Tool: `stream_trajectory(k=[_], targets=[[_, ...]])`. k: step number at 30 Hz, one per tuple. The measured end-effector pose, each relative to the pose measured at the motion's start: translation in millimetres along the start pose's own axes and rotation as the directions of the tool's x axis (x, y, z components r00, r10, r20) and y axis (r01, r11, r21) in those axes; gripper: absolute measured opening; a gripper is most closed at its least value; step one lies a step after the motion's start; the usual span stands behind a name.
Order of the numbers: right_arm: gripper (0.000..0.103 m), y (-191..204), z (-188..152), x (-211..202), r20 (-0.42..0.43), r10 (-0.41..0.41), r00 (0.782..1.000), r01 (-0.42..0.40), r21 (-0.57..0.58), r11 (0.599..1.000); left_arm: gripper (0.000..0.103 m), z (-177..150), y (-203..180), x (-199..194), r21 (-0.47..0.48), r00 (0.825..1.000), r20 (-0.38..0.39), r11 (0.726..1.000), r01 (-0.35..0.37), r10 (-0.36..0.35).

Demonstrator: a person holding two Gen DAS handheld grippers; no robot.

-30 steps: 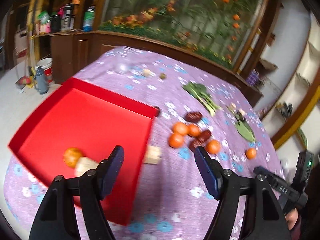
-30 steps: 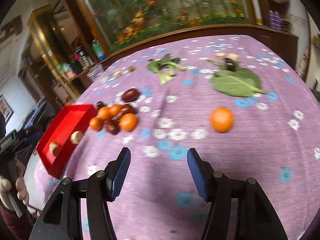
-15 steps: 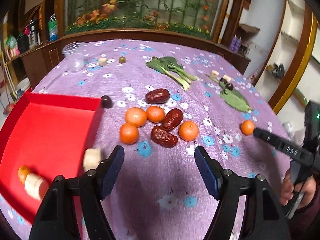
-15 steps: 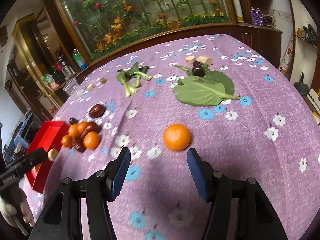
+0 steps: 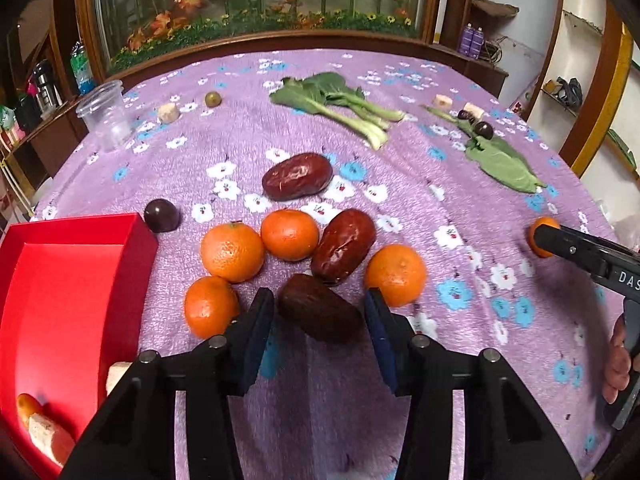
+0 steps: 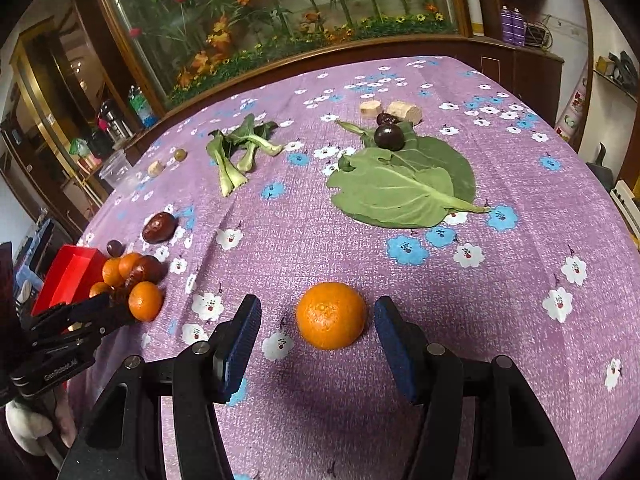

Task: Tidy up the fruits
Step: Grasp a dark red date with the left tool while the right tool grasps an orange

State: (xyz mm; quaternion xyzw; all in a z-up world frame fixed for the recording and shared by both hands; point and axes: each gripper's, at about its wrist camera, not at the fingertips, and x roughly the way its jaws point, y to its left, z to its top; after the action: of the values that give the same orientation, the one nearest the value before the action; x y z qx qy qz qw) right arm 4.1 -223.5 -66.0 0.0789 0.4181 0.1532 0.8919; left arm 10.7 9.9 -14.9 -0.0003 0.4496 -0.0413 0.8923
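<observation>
My left gripper (image 5: 318,300) is down at a cluster of fruit on the purple cloth, and its jaws are closing around a dark red date (image 5: 320,308). The date lies between the pads with thin gaps either side. Several oranges (image 5: 232,252) and two more dates (image 5: 344,246) crowd around it. The red tray (image 5: 60,280) sits at left, with banana pieces (image 5: 44,428) and a small orange in its near corner. My right gripper (image 6: 317,308) stands open around a lone orange (image 6: 331,315), without touching it. That orange also shows in the left wrist view (image 5: 538,232).
A dark plum (image 5: 161,215) lies by the tray's corner. Bok choy (image 5: 340,104), a big green leaf (image 6: 404,188) with a plum (image 6: 389,136), banana chunks (image 6: 404,111) and a clear plastic cup (image 5: 105,114) lie farther back. A wooden cabinet rims the table's far side.
My left gripper swung from over the red tray to the fruit cluster, sank, and narrowed around a date. My right gripper closed in on the lone orange, which now sits between its fingers.
</observation>
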Motion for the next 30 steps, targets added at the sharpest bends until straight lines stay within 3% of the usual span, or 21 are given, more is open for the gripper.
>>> stream_trajectory(k=[9, 13, 21, 30], targets=[[0.061, 4.2, 0.4, 7.4, -0.011, -0.029, 1.000, 0.028, -0.029, 0.999, 0.045, 0.4, -3.2, 7.8, 0.029, 1.000, 0.016, 0.999, -0.018, 0.018], [0.038, 7.3, -1.0, 8.1, -0.009, -0.067, 0.998, 0.067, -0.055, 0.996, 0.042, -1.3, -0.2, 4.5, 0.011, 1.000, 0.018, 1.000, -0.003, 0.003], [0.038, 9.5, -3.8, -2.2, 0.001, -0.060, 0.998, 0.060, -0.049, 0.997, 0.042, -6.8, 9.4, -28.7, -0.043, 0.997, 0.078, 0.999, 0.031, -0.028], [0.038, 41.0, -4.0, -37.7, 0.060, -0.016, 0.998, 0.022, -0.106, 0.994, 0.042, -21.0, 39.1, -78.4, -0.146, 0.987, 0.159, 0.988, 0.059, -0.036]])
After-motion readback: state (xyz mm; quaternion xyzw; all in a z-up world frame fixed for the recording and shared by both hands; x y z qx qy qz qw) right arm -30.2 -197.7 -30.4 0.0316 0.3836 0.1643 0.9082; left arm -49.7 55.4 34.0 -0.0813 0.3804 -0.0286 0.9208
